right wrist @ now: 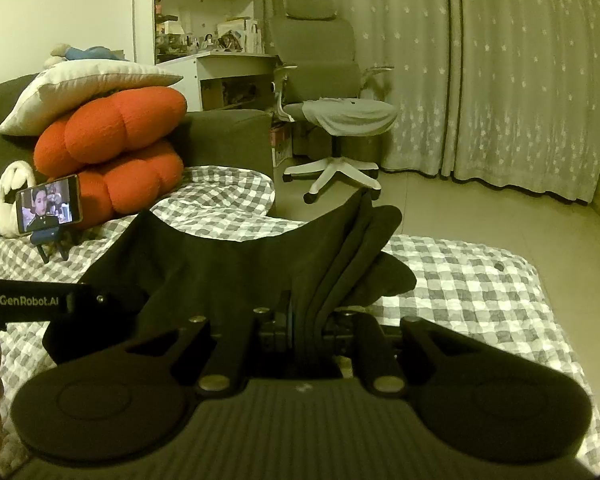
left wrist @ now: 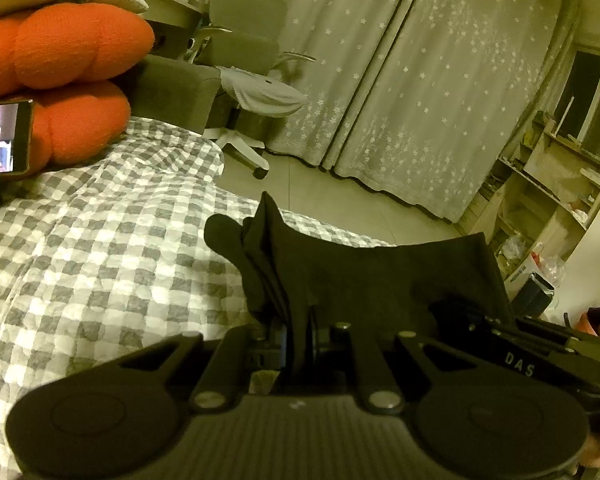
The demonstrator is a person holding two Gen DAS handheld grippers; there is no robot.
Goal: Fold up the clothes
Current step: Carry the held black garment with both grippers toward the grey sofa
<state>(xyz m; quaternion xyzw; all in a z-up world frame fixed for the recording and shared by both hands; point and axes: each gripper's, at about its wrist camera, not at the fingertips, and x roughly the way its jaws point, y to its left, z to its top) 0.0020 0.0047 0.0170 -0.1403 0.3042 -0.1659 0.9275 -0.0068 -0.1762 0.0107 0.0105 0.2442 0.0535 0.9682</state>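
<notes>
A black garment (left wrist: 380, 276) is held up above the bed (left wrist: 100, 248), stretched between the two tools. The left hand-held gripper (left wrist: 300, 344) is clamped on one bunched edge of the cloth, and the right hand-held gripper (right wrist: 304, 332) is clamped on the opposite edge, where several layers are seen pinched together in pleats. Between the two grips the top hem sags in a shallow curve, and the rest of the fabric hangs down toward the checked bedcover (right wrist: 460, 280).

The step in hand is judged to be the carrying or laying down of a partly folded garment. To do it well, both grips should be kept firm, since a loosened pinch would let the stacked layers slide apart. The two ends are best kept level with each other, and enough tension should be held across the hem that the sag is taken out without the cloth being pulled from either pinch. The lower edge should be let down onto the flat part of the bedcover first, then the top brought over it, so that the fold line falls straight. The orange cushions (right wrist: 112, 152) and the phone on its stand (right wrist: 48, 204) lie well to one side and should be kept clear of the hanging fabric.
</notes>
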